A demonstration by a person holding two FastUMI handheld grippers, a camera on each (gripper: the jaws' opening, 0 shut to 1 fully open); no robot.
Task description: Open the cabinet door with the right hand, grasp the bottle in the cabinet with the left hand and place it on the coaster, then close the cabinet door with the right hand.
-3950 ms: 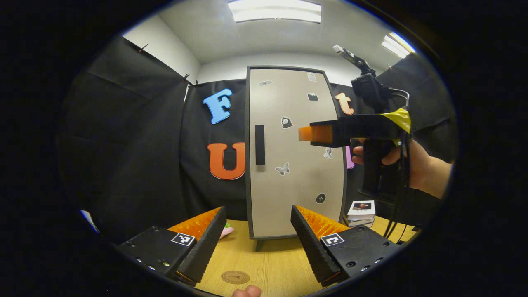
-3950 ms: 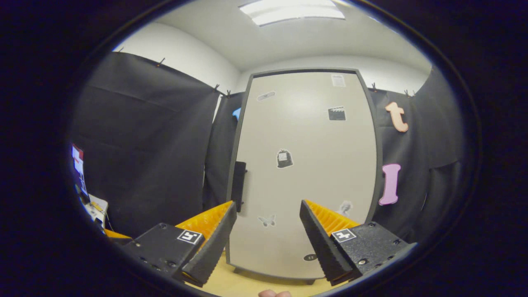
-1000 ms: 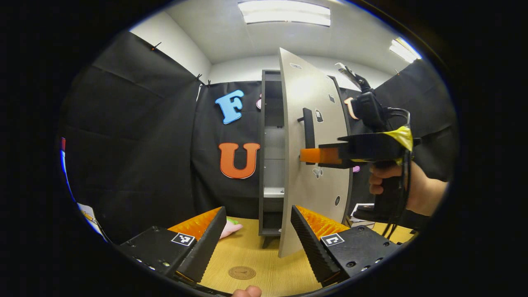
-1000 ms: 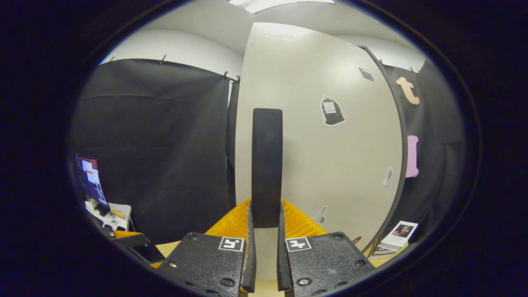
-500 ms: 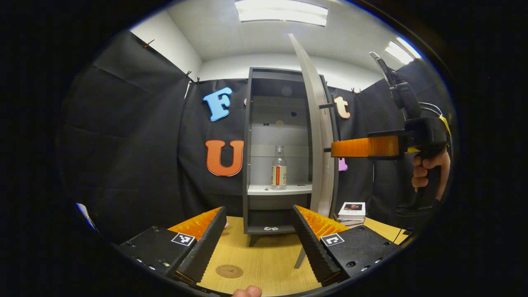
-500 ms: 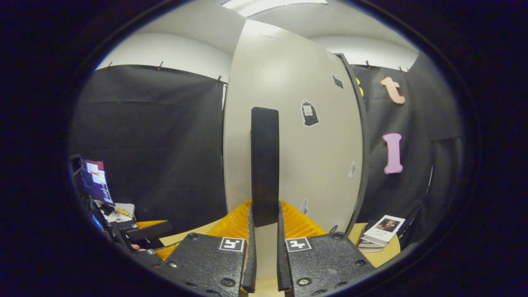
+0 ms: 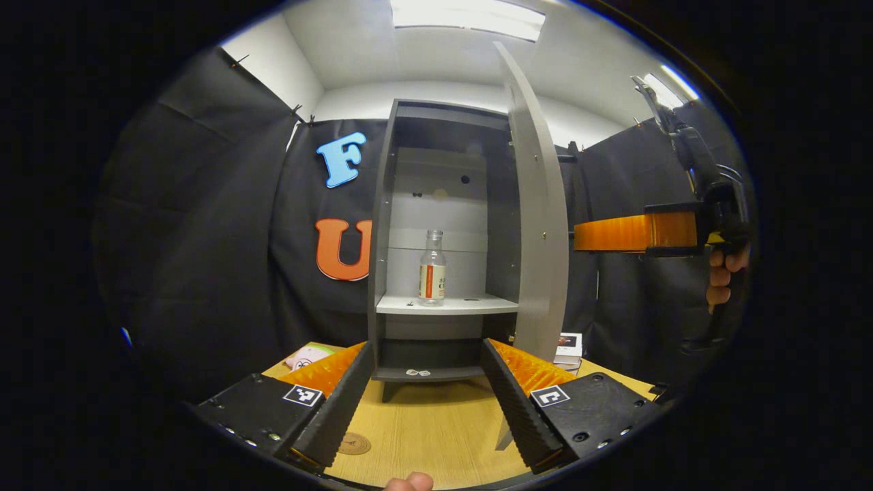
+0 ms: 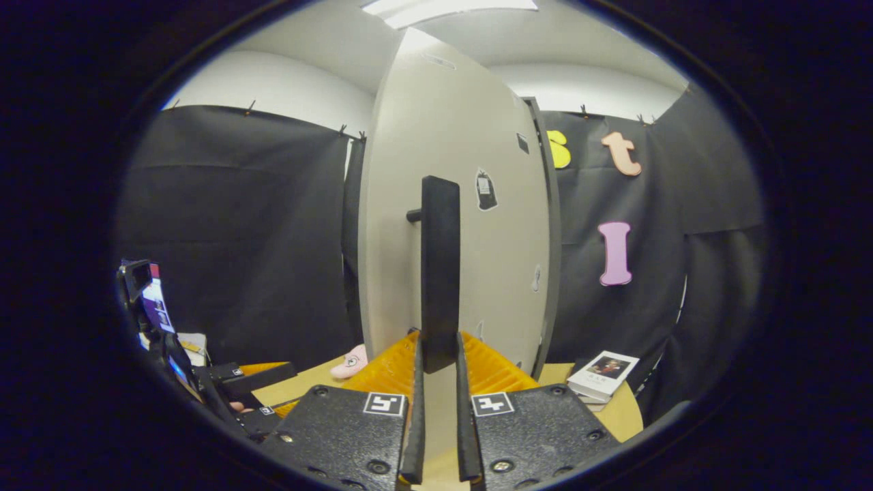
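Note:
The grey cabinet (image 7: 436, 136) stands with its door (image 7: 542, 239) swung wide to the right. A clear bottle (image 7: 431, 276) with an orange label stands upright on the middle shelf. My left gripper (image 7: 426, 382) is open and empty, low over the table in front of the cabinet and well short of the bottle. A round brown coaster (image 7: 354, 443) lies on the wood beside its left finger, partly hidden. My right gripper (image 8: 436, 361) is shut on the door's black handle (image 8: 440, 273). In the left gripper view the right gripper (image 7: 580, 235) reaches in behind the door, held by a hand (image 7: 723, 276).
A stack of books (image 8: 603, 372) lies on the wooden table (image 7: 436, 423) right of the cabinet. A pink soft toy (image 7: 307, 356) lies left of the cabinet's foot. A lit screen (image 8: 153, 300) stands off the table's left side.
The right gripper has pulled the door further open by its handle, and the cabinet's inside and the bottle now show fully. The left gripper stays open low over the table.

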